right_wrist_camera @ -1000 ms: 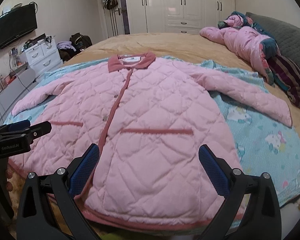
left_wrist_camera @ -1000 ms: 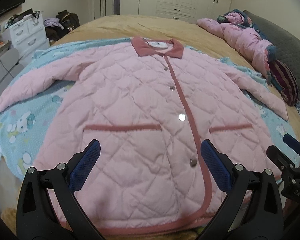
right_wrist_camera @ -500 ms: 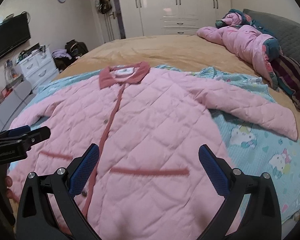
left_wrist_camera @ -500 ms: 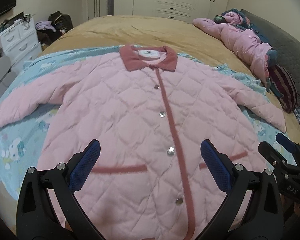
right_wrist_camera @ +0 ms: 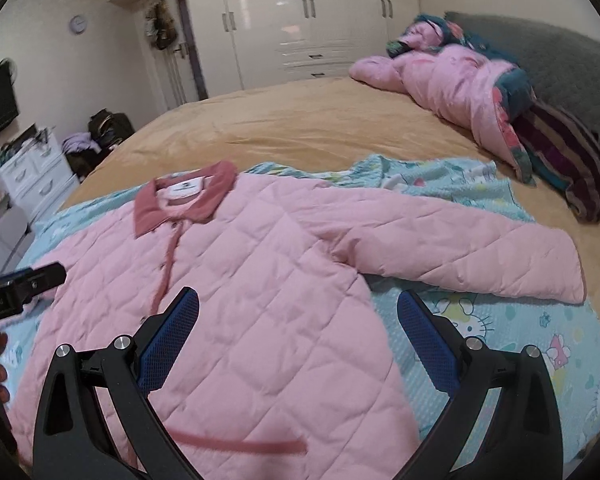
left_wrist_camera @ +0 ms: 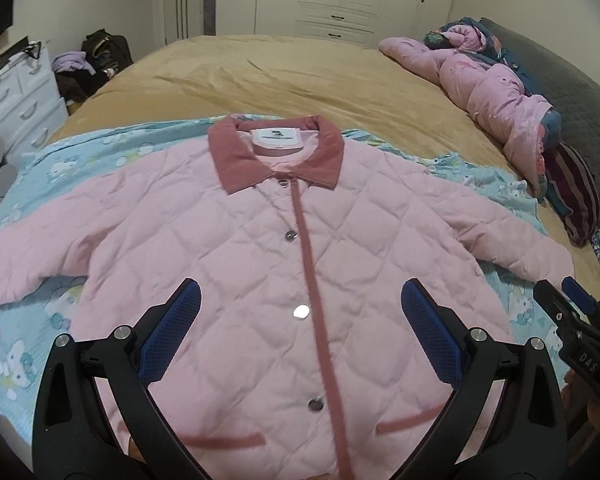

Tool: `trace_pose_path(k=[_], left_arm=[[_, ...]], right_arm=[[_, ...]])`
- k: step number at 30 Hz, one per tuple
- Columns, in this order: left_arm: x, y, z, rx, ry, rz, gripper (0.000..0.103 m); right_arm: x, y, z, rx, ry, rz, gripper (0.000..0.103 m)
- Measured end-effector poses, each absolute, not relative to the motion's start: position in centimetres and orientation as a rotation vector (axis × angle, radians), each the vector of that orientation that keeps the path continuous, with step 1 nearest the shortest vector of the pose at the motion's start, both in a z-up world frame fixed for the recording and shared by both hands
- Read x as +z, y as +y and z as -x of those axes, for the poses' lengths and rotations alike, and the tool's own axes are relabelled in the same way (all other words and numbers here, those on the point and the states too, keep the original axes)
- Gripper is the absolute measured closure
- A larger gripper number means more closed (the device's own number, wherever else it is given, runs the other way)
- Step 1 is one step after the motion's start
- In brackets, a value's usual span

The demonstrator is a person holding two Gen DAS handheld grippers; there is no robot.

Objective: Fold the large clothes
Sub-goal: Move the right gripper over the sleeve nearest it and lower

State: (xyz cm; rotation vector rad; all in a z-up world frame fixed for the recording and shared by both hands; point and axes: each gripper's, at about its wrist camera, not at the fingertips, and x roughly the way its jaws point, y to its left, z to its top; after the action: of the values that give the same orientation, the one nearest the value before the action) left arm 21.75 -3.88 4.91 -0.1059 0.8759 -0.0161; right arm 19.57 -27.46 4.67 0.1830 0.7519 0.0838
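A pink quilted jacket [left_wrist_camera: 260, 264] with a darker rose collar [left_wrist_camera: 276, 152] lies flat and buttoned, front up, on a light blue cartoon-print blanket [left_wrist_camera: 40, 320]. Both sleeves are spread out sideways. My left gripper [left_wrist_camera: 300, 300] hovers open over the jacket's chest, above the button placket. In the right wrist view the same jacket [right_wrist_camera: 260, 300] fills the foreground, and its right sleeve [right_wrist_camera: 480, 256] stretches across the blanket [right_wrist_camera: 520, 340]. My right gripper [right_wrist_camera: 298, 308] is open above the jacket's side under that sleeve. Neither gripper holds anything.
The blanket lies on a tan bedspread [left_wrist_camera: 280, 76]. A pink padded coat [left_wrist_camera: 488, 92] and striped bedding [left_wrist_camera: 572, 196] are heaped at the right by a grey headboard [right_wrist_camera: 560, 64]. White drawers [left_wrist_camera: 16, 100] stand at the left, and wardrobes [right_wrist_camera: 308, 20] stand behind the bed.
Both grippers have moved forward over the jacket, from its hem toward the chest and collar. The right one has also swung right, toward the sleeve. Both stayed open.
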Motion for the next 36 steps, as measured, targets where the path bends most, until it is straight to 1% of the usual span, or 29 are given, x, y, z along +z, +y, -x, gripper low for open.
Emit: trace_pose_path(k=[5, 11, 25, 30, 36], left_arm=[[3.9, -4.8, -24.5, -0.032, 0.897, 0.114, 0.009], [2.4, -5.5, -27.5, -0.032, 0.905, 0.109, 0.009], [-1.1, -5.9, -32.0, 0.028, 0.94, 0.083, 0.009], [-2.2, -6.1, -33.1, 0.031, 0.956, 0.091, 0.009], [-2.5, -6.0, -33.5, 0.049, 0.958, 0.096, 0.009]], right_arm=[[2.8, -30.7, -22.1, -0.013, 0.781, -0.246, 0.004], [-0.8, -36.3, -24.5, -0.161, 0.845, -0.367, 0.004], [-8.4, -49.5, -25.5, -0.442, 0.912, -0.687, 0.004], [-10.1, -53.0, -26.1, -0.509, 0.892, -0.804, 0.004], [-11.2, -57.6, -27.4, -0.564, 0.807, -0.934, 0.004]])
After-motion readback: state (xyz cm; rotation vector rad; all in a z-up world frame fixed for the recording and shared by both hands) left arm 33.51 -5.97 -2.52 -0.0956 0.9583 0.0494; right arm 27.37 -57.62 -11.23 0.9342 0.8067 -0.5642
